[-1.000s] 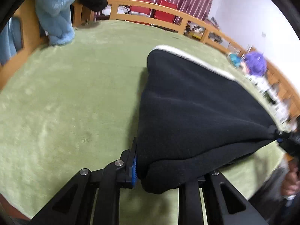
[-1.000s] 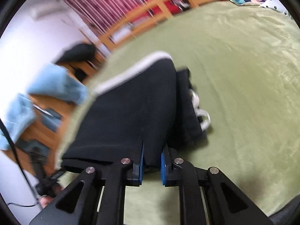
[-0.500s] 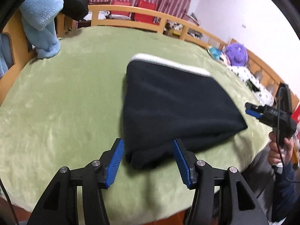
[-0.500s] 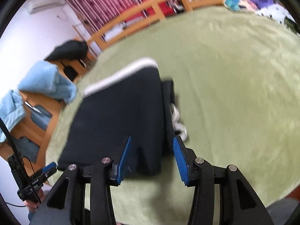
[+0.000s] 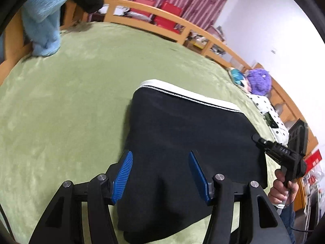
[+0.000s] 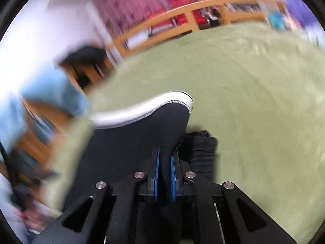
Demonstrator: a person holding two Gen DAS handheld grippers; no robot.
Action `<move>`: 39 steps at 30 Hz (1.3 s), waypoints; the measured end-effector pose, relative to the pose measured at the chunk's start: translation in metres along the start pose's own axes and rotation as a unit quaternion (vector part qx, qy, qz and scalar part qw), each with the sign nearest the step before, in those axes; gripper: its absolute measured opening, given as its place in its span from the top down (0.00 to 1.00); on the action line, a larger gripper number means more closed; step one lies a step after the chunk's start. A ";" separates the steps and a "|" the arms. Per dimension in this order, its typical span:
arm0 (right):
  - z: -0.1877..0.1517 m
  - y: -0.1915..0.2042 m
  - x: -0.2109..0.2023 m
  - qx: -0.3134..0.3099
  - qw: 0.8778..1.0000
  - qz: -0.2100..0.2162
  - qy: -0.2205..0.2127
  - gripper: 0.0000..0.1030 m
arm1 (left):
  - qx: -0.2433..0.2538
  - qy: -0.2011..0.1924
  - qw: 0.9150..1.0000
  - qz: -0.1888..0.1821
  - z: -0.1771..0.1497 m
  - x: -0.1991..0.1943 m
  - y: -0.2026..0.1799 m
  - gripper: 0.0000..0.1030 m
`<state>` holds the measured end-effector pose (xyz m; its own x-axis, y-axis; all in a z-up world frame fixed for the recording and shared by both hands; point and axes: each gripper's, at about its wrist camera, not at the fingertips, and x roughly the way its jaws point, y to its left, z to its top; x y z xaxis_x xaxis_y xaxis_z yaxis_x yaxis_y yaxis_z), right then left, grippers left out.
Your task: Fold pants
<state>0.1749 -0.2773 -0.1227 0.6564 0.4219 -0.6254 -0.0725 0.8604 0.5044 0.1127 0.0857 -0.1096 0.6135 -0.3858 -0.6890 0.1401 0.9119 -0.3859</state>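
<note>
We find the left gripper open over the pants; the right gripper has just closed, clamping their black fabric.

A bed with a soft green cover fills the room, ringed by a wooden rail. The folded black pants with a white waistband lie on the cover on its near side. Beyond the pants, at the far corner, a light blue blanket trails from the rail onto the cover. To the pants' right, a purple plush and a spotted white cloth rest along the bed's edge.
</note>
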 end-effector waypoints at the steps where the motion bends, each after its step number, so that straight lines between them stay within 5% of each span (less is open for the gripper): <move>1: -0.006 -0.001 -0.001 -0.015 1.000 -0.027 -0.003 0.91 | 0.003 0.007 1.000 0.000 -0.001 0.005 -0.001 0.43; 5: -0.033 -0.015 0.034 -0.025 0.994 -0.099 0.040 0.84 | 0.021 0.070 0.996 0.053 -0.032 0.047 -0.001 0.43; 8: -0.026 -0.015 0.024 -0.011 0.995 -0.083 0.047 0.77 | 0.064 0.047 0.992 0.103 -0.053 0.053 -0.010 0.41; 11: -0.027 -0.008 -0.004 -0.007 0.997 -0.075 0.018 0.76 | 0.035 0.062 0.995 0.076 -0.038 0.042 -0.007 0.41; 12: -0.029 -0.004 -0.007 -0.020 0.997 -0.077 0.019 0.69 | 0.021 0.060 0.996 0.065 -0.031 0.038 -0.004 0.41; 14: -0.033 0.004 -0.004 -0.045 0.994 -0.091 0.039 0.50 | 0.013 0.049 0.997 0.060 -0.014 0.035 0.001 0.40; 18: -0.031 -0.005 0.014 -0.029 0.992 -0.098 0.077 0.42 | -0.002 0.064 0.996 0.065 0.015 0.056 0.012 0.36; 24: -0.031 -0.035 0.049 0.027 0.990 -0.054 0.126 0.25 | -0.030 0.119 0.990 0.070 0.031 0.104 0.025 0.36; 29: -0.029 -0.050 0.075 0.064 0.985 0.002 0.162 0.19 | -0.030 0.143 0.988 0.048 0.032 0.125 0.028 0.33; 36: -0.024 -0.050 0.089 0.058 0.985 0.019 0.161 0.16 | -0.048 0.166 0.985 0.012 0.034 0.146 0.034 0.27; 37: -0.023 -0.050 0.089 0.058 0.985 0.021 0.159 0.18 | -0.052 0.164 0.985 0.006 0.034 0.147 0.035 0.29; 39: -0.022 -0.049 0.083 0.054 0.988 0.028 0.144 0.37 | -0.052 0.157 0.986 -0.011 0.031 0.143 0.032 0.60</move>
<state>0.2159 -0.2779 -0.2124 0.4108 0.5461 -0.7301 -0.0126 0.8041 0.5943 0.2293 0.0641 -0.2016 0.3388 -0.4442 -0.8294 0.0602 0.8900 -0.4520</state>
